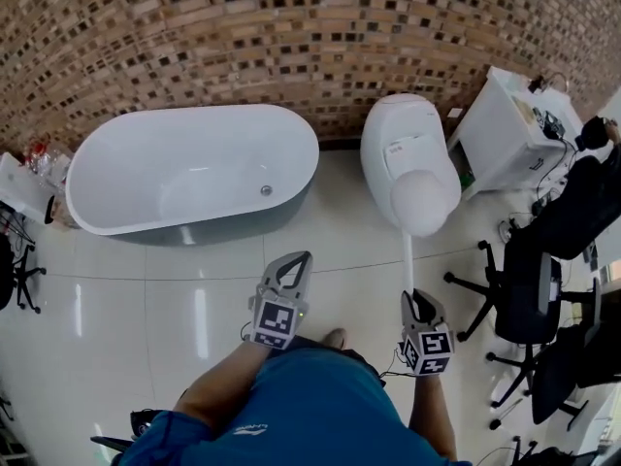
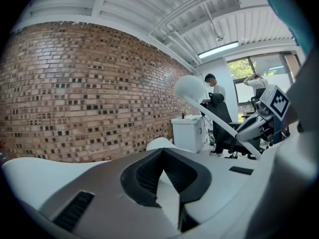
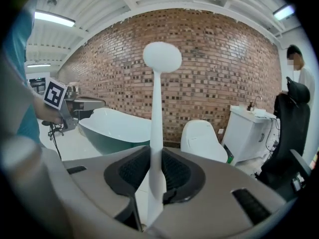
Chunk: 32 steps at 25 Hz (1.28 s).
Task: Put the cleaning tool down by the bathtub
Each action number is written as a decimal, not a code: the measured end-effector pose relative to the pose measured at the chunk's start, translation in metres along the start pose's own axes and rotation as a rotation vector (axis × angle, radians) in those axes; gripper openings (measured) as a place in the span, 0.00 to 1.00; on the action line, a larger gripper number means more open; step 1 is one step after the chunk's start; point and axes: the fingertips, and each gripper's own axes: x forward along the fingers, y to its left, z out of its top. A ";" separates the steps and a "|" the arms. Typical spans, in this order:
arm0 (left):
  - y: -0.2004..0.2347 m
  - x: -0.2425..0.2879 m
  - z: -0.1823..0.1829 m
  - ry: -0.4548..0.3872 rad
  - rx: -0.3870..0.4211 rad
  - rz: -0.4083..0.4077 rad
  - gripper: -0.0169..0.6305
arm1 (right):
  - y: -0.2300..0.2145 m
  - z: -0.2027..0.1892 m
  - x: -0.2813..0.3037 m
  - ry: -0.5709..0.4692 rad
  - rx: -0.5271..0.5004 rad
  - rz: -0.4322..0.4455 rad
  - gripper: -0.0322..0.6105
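Head view: the cleaning tool is seen pinched by its thin white handle between the jaws of the right gripper, its rounded head held out over the toilet. In the right gripper view the handle is shown clamped between the dark pads, rising nearly straight up. The left gripper is held with its jaws pressed together at the tips and nothing between them, as is confirmed in its own view.

The bathtub is found well apart from the tool, off to the left across the glossy floor, so the placing is judged not yet begun.

Several risks are judged from here. The tool is gripped near one end, with the bulky head far from the pads, so it could be levered round in the grip if it is swung quickly. The toilet or the tub's rim could be struck by the head during the sweep leftward. If the tool is leaned against the tub's curved wall, it could be let slide on the polished tiles; if released from height, it could bounce or roll away from the tub.
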 end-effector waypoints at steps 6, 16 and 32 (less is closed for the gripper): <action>0.101 -0.046 -0.038 0.011 -0.032 0.121 0.02 | 0.089 0.035 0.061 -0.007 -0.105 0.103 0.20; 0.230 -0.148 -0.100 0.054 -0.099 0.369 0.02 | 0.221 0.060 0.149 0.025 -0.286 0.299 0.20; 0.265 -0.241 -0.133 0.180 -0.134 0.673 0.02 | 0.336 0.065 0.226 0.048 -0.603 0.705 0.20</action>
